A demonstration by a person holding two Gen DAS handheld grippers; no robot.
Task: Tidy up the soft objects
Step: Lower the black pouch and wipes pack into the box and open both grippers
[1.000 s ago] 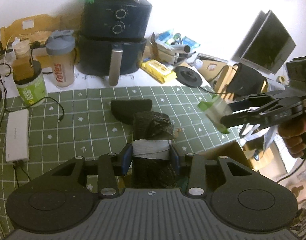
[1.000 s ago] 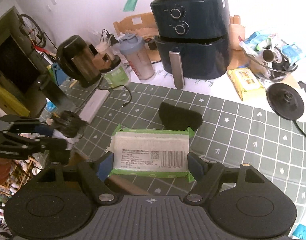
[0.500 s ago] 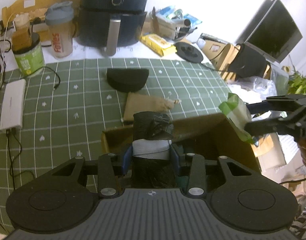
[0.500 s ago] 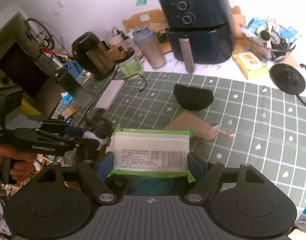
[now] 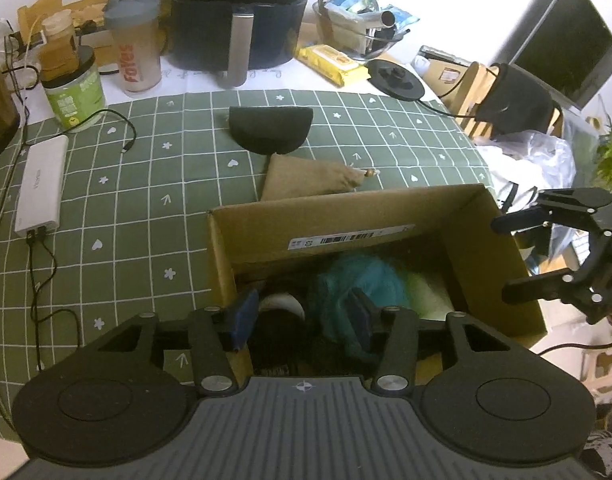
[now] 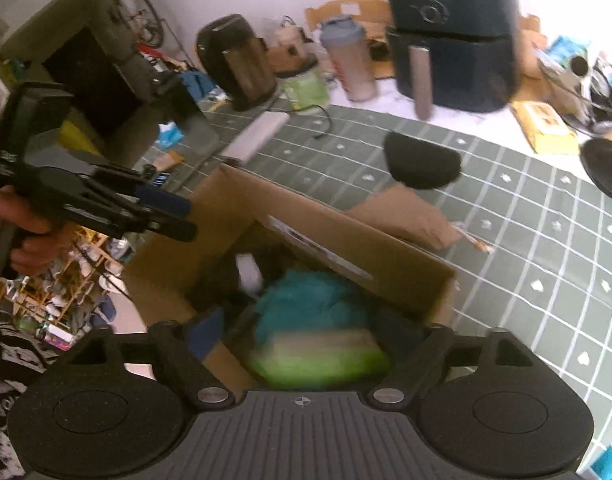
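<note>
**Now both grippers over the box**

Both point down into the box [image 5: 242, 240] at the table edge. Left gripper [image 5: 302, 314] jaws are opening, nothing pressed between them. Right gripper [image 6: 318, 340] jaws are spreading wide; green packet [image 6: 318, 356] lies below beside teal fluff [image 6: 306, 300].

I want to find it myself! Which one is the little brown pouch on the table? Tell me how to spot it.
Find the green checked tablecloth and the open cardboard box on it. Just behind the box's far wall lies the brown pouch, flat, with a beaded drawstring. The black half-round pad beyond it is darker and curved.
</note>
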